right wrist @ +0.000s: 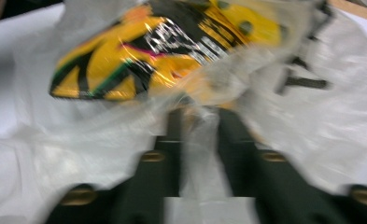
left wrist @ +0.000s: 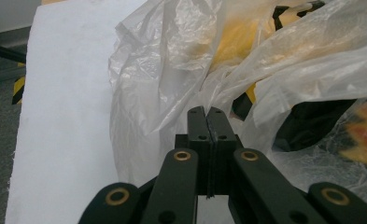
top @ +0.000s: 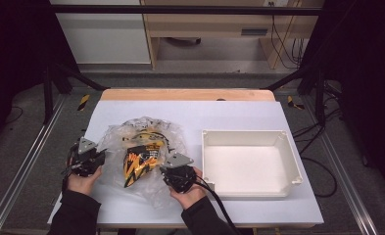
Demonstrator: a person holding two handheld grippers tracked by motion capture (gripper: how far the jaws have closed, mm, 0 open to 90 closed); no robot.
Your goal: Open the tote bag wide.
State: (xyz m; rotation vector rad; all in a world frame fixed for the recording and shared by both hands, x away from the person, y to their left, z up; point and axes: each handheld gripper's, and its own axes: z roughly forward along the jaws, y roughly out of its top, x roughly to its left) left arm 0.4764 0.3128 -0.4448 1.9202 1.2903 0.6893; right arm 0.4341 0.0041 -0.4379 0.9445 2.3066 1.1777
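Snack packet (top: 140,164) in clear bag (top: 115,142), long axis toward the person.

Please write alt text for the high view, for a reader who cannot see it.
Two hands hold the left tool and right tool at either side of a crumpled clear plastic bag holding yellow and black snack packets. An empty white tray sits right of it on the white table.

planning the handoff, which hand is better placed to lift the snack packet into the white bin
Right. The right tongs sit at the clear plastic bag beside the snack packet, next to the white bin. The left tongs are pinched shut on the bag's far edge, away from the bin.
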